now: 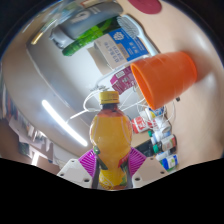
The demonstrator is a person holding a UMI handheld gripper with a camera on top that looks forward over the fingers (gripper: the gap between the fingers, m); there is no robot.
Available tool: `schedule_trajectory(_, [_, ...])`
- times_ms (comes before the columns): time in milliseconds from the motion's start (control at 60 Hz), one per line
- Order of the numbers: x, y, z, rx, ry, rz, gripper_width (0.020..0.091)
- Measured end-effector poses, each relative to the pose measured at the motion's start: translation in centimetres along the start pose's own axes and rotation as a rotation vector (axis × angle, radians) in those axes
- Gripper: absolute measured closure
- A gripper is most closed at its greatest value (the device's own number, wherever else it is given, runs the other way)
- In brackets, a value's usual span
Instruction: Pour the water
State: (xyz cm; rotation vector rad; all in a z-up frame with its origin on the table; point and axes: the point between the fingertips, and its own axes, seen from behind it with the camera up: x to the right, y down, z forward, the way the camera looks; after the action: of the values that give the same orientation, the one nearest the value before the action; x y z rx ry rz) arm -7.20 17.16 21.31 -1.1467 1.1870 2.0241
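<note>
while in tongs (110, 166): one bottle (110, 140), one cup (167, 77)

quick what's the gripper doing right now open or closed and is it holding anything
Gripper: closed on the bottle, tilted toward the orange cup.

- Bottle (111, 143): clear plastic, orange-yellow liquid inside, yellow cap; stands lengthwise between the gripper's (112, 166) two pink-padded fingers, both pressed on its lower body.
- Orange cup (166, 77): plastic, tipped on its side, just beyond and beside the bottle's cap.
</note>
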Motion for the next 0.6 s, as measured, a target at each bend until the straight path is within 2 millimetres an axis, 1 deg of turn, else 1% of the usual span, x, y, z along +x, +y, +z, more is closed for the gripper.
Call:
schedule_trajectory(83, [-0.3,-0.2,0.2,-0.015,-0.038,0.129,0.0707])
schedule_trajectory(150, [-0.4,-0.6,0.1,0.000,-0.052,0.200,0.0708])
schedule_trajectory(233, [0.0,-1.2,0.0,0.023,-0.057,0.235,0.0707])
schedule_trajectory(283, [0.2,-1.2,-0.1,0.028,-0.058,0.250,0.0707])
schedule_trajectory(383, [0.1,-1.2,-0.1,0.030,-0.073,0.283,0.0708])
schedule_trajectory(517, [0.9,-1.3,-0.6,0.047,-0.029,0.245,0.0708])
schedule_trajectory(550, [0.7,-0.9,-0.6,0.035,-0.024,0.215,0.0708])
schedule_trajectory(600, [-0.1,0.0,-0.3,0.006,-0.013,0.141,0.0707])
